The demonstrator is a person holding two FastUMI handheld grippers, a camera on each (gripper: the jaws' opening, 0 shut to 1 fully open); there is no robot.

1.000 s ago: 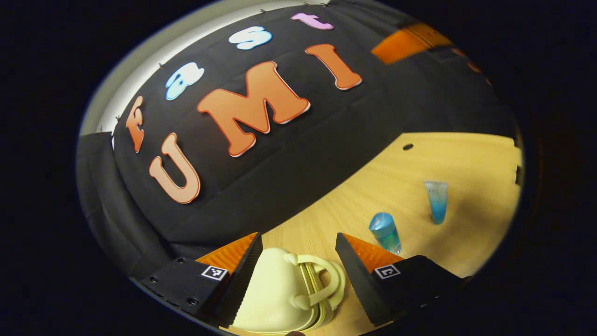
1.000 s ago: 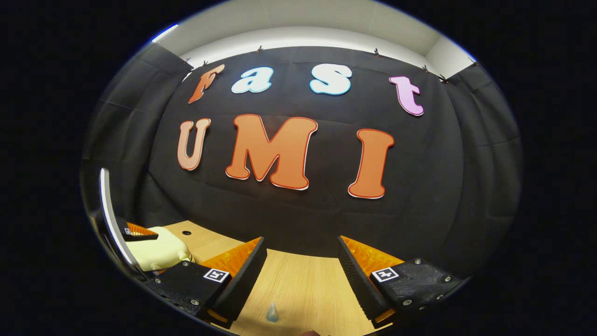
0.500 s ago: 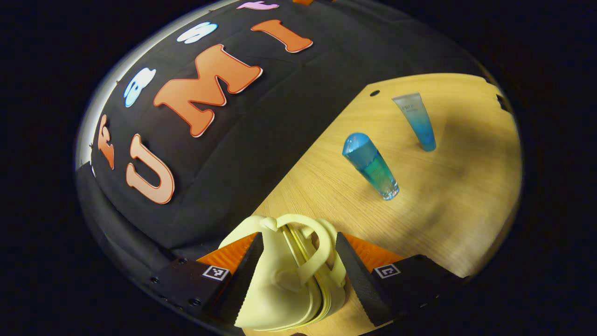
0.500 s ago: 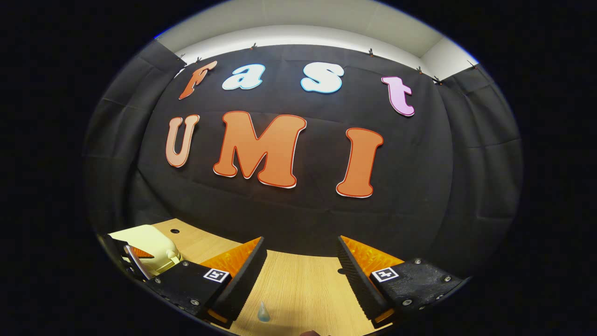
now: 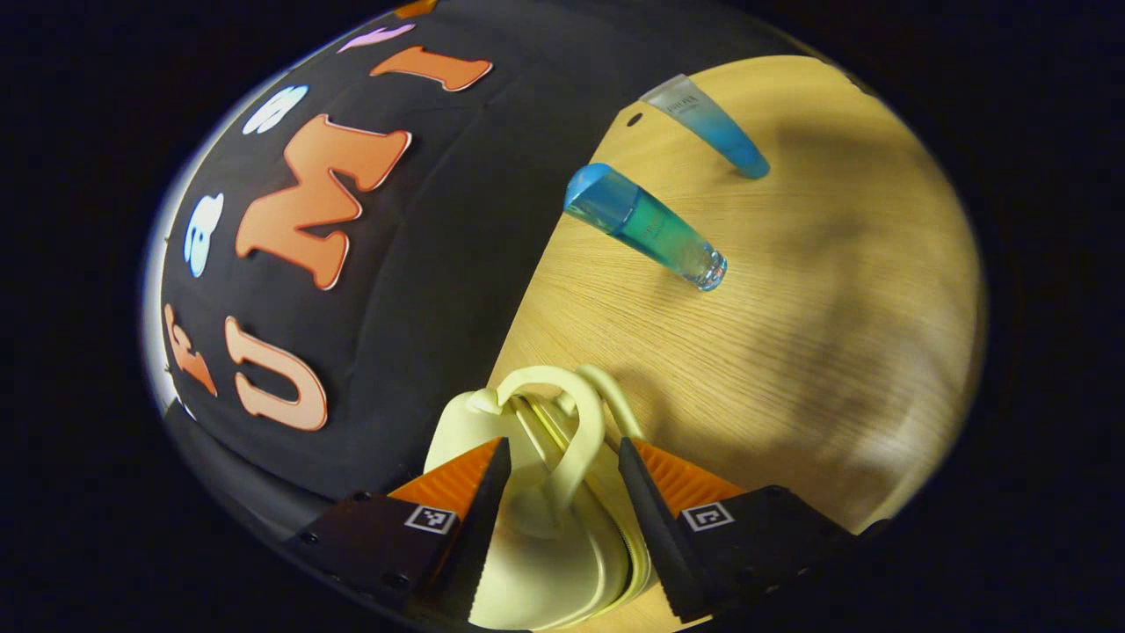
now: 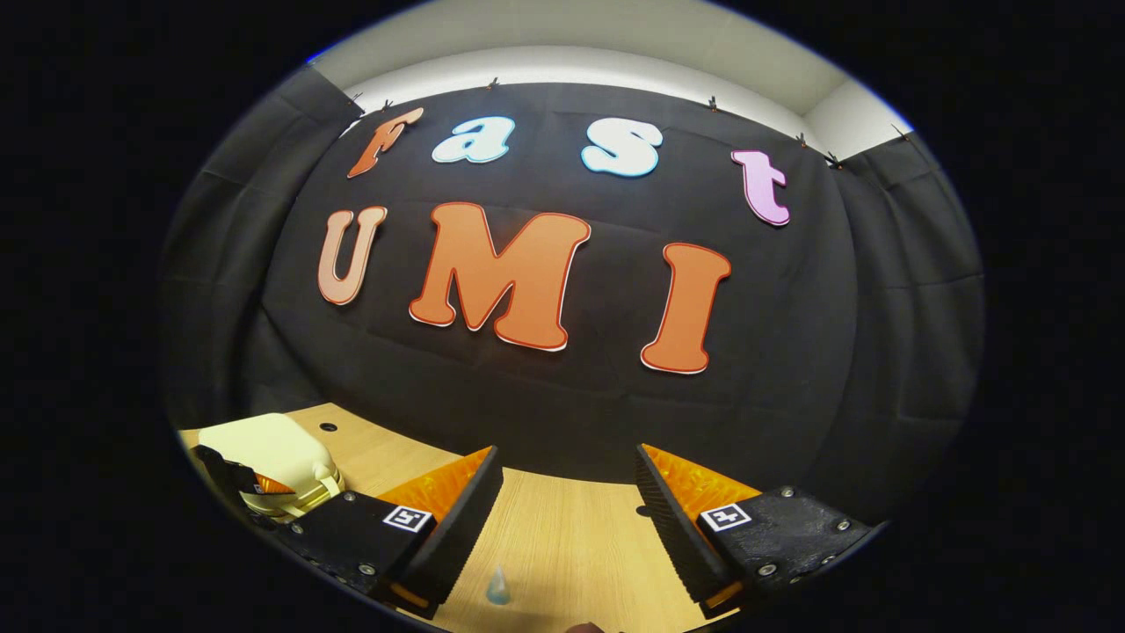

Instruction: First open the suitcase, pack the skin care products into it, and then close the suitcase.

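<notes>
I have my left gripper [image 5: 557, 492] lowered over the small cream-yellow hard-shell suitcase [image 5: 545, 563], which sits closed at the near edge of the pale wooden table [image 5: 791, 352], close to the black cloth wall. My left jaws stand apart, 1 finger on each side of its looped carry handle [image 5: 576, 431] — I cannot tell whether either finger touches the shell yet. The step in hand, as I judge it, is opening the case. To do that well I should take hold of 1 half only, near the seam, and lift it away while the other half stays flat on the table. My right gripper [image 6: 567, 519] hangs released over bare table, nothing between its fingers. The 2 skin care products wait well apart from the case: a blue-green clear bottle [image 5: 646, 227] and, farther off, a blue-tipped squeeze tube [image 5: 712, 127] — both untouched.
</notes>
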